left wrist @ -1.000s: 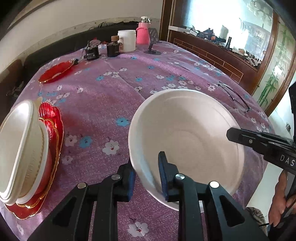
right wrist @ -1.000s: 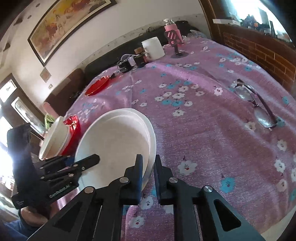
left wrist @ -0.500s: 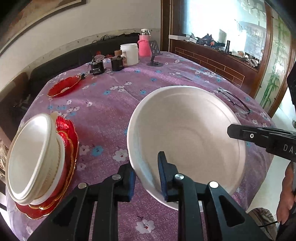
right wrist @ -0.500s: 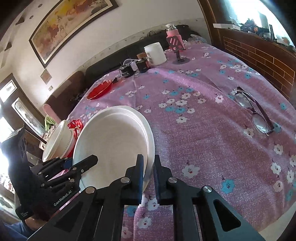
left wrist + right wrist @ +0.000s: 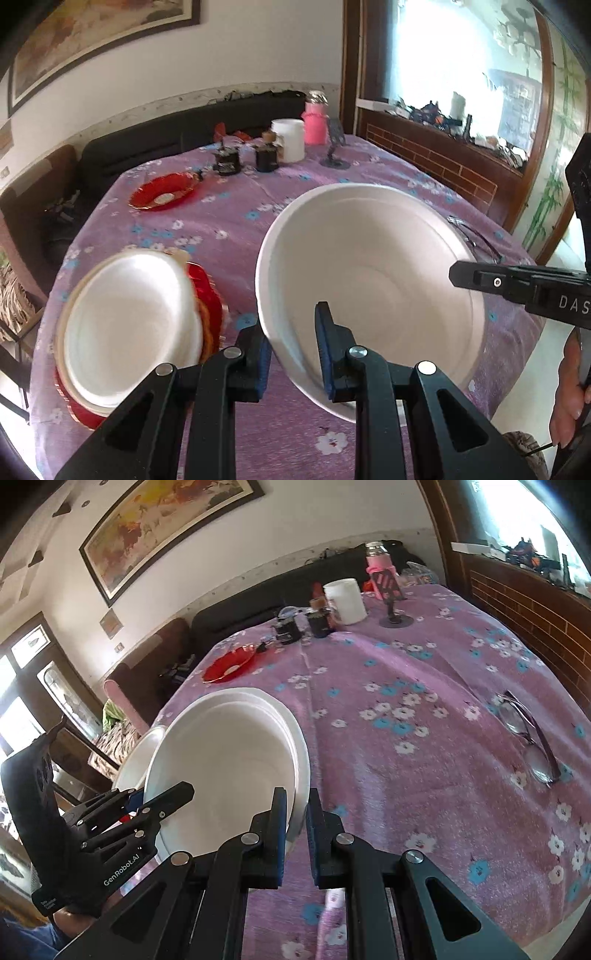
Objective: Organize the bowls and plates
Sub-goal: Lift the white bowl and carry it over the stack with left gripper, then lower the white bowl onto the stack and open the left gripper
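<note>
- Left gripper [image 5: 291,345], in our left wrist view, was clamped on the near rim of the large white paper bowl [image 5: 369,291], which we held tilted above the purple flowered tablecloth [image 5: 236,218]. The stack of white bowls on red plates [image 5: 129,328] lay to its left, nearer this gripper than the other one.
- Right gripper [image 5: 295,821], in our right wrist view, was closed on the same bowl's opposite rim [image 5: 301,760]; we judged the stack [image 5: 136,753] lay beyond the bowl, leftward.
</note>
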### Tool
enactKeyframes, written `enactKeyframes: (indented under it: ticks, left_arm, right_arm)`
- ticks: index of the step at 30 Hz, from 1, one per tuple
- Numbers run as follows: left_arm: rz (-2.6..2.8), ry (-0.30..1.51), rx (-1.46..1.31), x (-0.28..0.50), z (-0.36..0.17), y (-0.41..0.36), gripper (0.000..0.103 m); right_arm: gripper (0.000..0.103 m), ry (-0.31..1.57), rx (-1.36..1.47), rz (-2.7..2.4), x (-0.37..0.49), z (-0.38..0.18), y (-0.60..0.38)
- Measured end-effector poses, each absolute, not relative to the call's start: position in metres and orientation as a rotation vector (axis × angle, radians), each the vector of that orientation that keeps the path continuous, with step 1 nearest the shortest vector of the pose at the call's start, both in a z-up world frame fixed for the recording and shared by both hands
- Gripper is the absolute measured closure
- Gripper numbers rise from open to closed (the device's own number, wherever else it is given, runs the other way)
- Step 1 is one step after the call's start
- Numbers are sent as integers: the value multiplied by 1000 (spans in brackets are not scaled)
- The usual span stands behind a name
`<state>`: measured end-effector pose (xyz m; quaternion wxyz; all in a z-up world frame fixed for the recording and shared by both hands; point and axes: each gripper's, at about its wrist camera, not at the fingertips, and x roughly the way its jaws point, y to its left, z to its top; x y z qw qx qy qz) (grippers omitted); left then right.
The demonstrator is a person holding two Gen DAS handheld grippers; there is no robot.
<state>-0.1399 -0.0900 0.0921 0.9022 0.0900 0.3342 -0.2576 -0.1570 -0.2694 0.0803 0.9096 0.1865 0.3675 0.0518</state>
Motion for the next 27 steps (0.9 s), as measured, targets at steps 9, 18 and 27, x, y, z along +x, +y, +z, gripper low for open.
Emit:
enactKeyframes:
  ticks: [9,18,27]
  left_arm:
    - [-447,628,116,-133,121,-42,82]
    - [-331,593,52,-127,138,16,82]
    - [-244,620,-16,-114,133,65,81]
  right_arm:
    - [91,728,344,213,-132,113,-228]
    - [91,714,278,315,-99,132,-172]
    - [91,768,241,378,-64,121,-121]
